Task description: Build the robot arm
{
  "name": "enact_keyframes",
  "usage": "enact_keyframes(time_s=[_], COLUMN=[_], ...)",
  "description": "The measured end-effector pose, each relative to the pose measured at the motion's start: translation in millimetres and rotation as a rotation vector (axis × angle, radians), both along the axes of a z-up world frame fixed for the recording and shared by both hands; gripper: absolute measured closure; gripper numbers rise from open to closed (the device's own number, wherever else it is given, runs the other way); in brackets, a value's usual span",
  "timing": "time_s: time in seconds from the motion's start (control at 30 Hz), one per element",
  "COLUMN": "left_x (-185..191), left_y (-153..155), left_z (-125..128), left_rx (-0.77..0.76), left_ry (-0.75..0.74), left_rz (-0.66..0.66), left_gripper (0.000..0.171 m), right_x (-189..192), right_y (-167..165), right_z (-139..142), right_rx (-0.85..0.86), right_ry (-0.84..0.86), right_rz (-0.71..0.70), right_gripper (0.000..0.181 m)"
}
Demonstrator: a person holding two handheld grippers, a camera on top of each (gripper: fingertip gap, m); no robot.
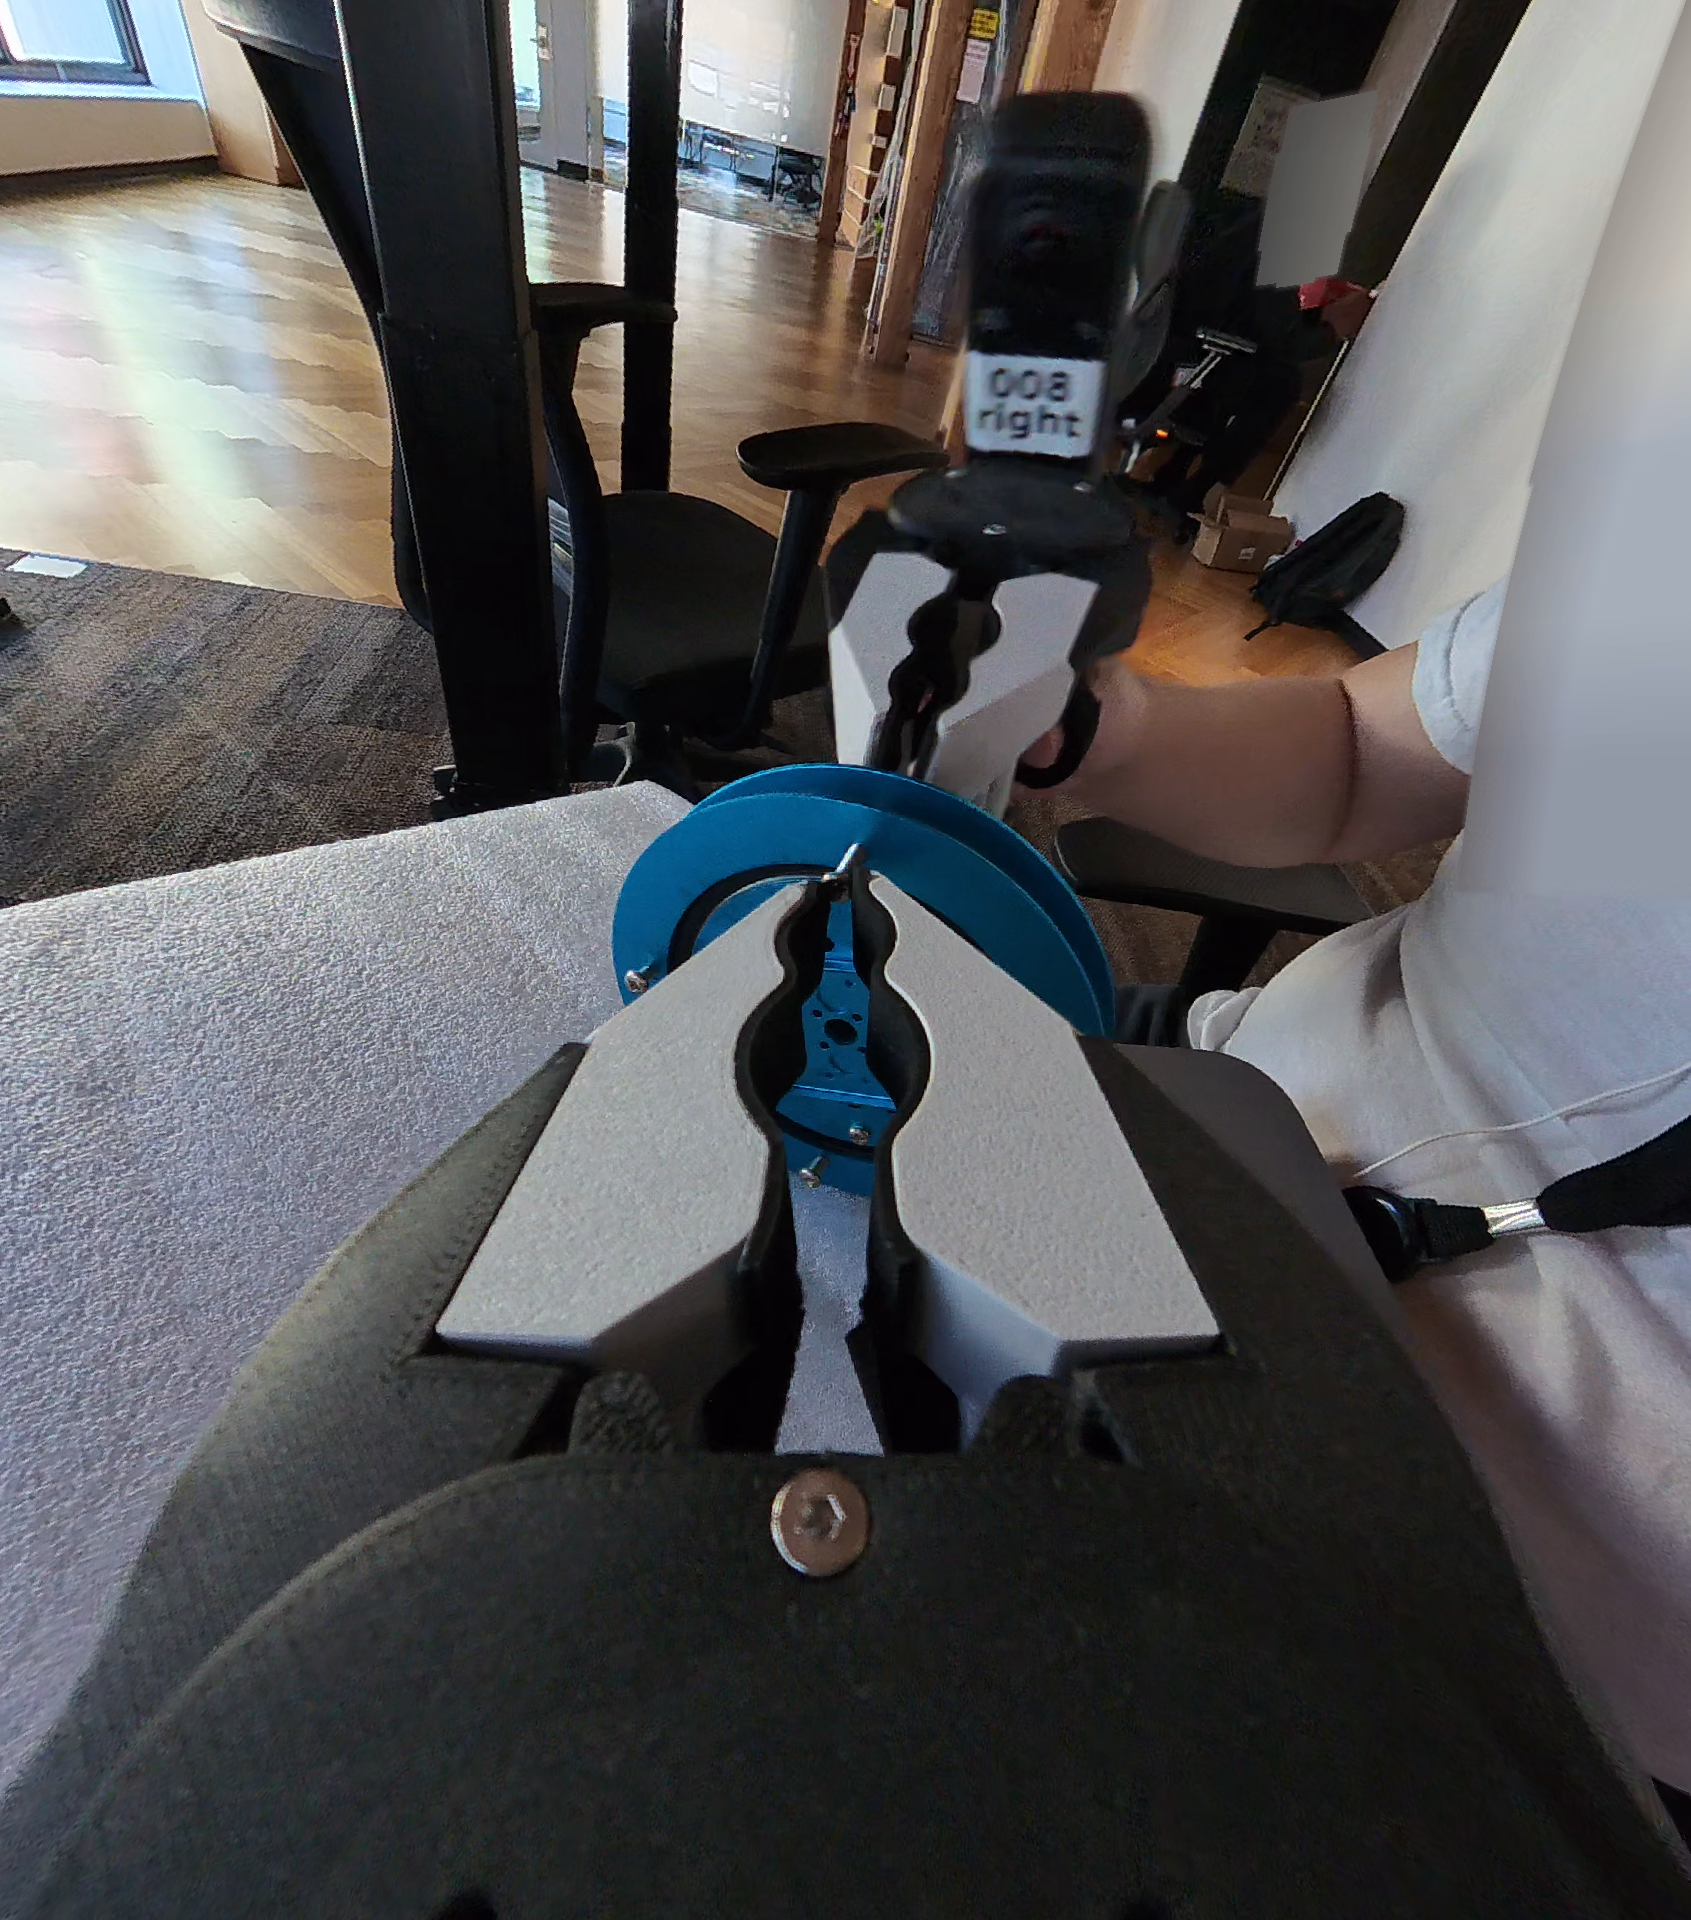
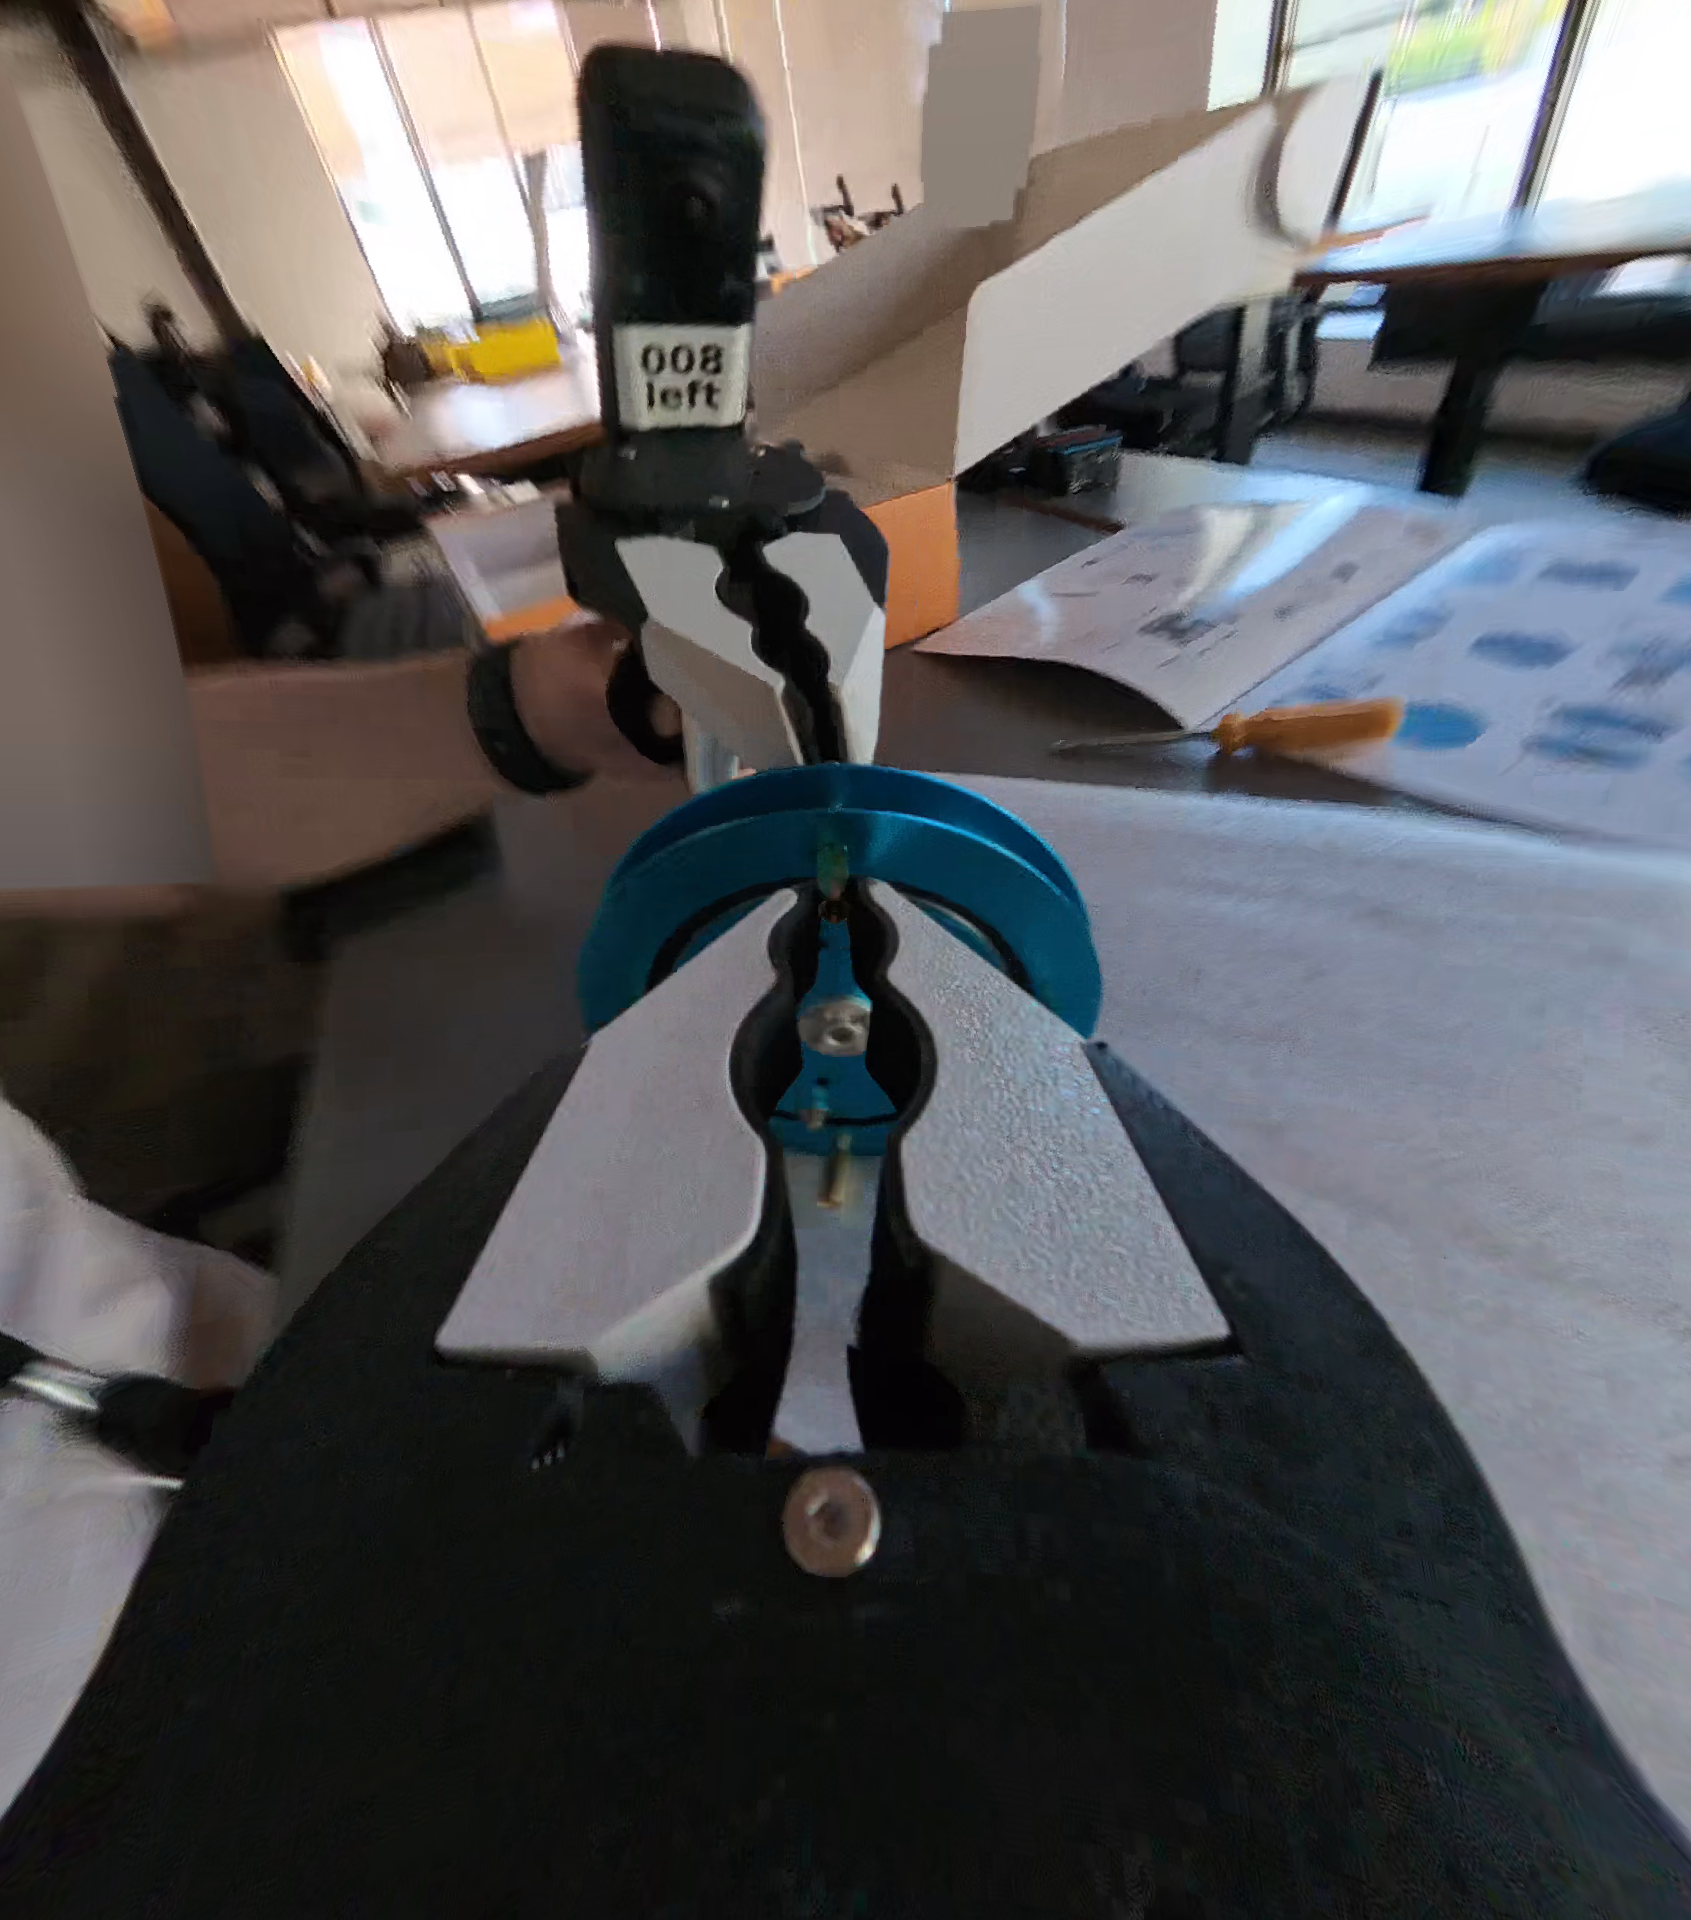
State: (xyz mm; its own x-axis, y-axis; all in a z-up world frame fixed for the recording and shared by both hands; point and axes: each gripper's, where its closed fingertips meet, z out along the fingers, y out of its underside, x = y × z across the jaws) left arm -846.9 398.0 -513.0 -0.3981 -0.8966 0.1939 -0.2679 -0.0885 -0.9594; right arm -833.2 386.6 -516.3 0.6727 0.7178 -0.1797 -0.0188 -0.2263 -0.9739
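A blue metal wheel, two thin discs joined by a spoked hub with small screws, is standing on edge over a grey foam mat. The left gripper is pinching a screw at the wheel's rim, its jaws nearly closed on it. From the opposite side, the right gripper is gripping the same wheel at the rim, jaws likewise nearly closed. An orange screwdriver is lying farther right.
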Motion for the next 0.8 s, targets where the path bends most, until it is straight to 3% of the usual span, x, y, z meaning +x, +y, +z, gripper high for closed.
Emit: enact_keyframes(time_s=[0.13, 0.2, 0.27, 0.33, 0.43, 0.53, 0.6, 0.8], left_x=[-1, -1, -1, -1, -1, 0, 1, 2], left_y=[0, 1, 1, 0, 0, 0, 0, 0], left_z=[1, 0, -1, -1, -1, -1, -1, -1], left_rx=[0.011, 0.025, 0.036, 0.028, 0.012, -0.014, -0.025, -0.06], left_ry=[-0.004, 0.0, 0.006, 0.006, 0.008, 0.011, 0.015, 0.019], left_rz=[-0.004, 0.001, 0.01, 0.009, 0.01, 0.008, 0.005, 0.006], left_gripper=[0.168, 0.168, 0.168, 0.168, 0.168, 0.168, 0.168, 0.168], right_x=[-3, -3, -3, -1, 5, -2, 0, 3], right_y=[-2, -2, -1, -1, -3, -5, -3, 0], right_z=[0, 2, 3, 3, 12, 7, 8, 6], right_rx=[-0.471, -0.584, -0.45, -0.215, 0.133, 0.224, 0.26, 0.346], right_ry=[0.529, 0.686, 0.594, 0.353, 0.001, -0.231, -0.301, -0.476], right_rz=[0.145, 0.217, 0.211, 0.138, 0.015, 0.012, -0.016, -0.069], right_gripper=[0.178, 0.177, 0.176, 0.164, 0.177, 0.172, 0.178, 0.173])
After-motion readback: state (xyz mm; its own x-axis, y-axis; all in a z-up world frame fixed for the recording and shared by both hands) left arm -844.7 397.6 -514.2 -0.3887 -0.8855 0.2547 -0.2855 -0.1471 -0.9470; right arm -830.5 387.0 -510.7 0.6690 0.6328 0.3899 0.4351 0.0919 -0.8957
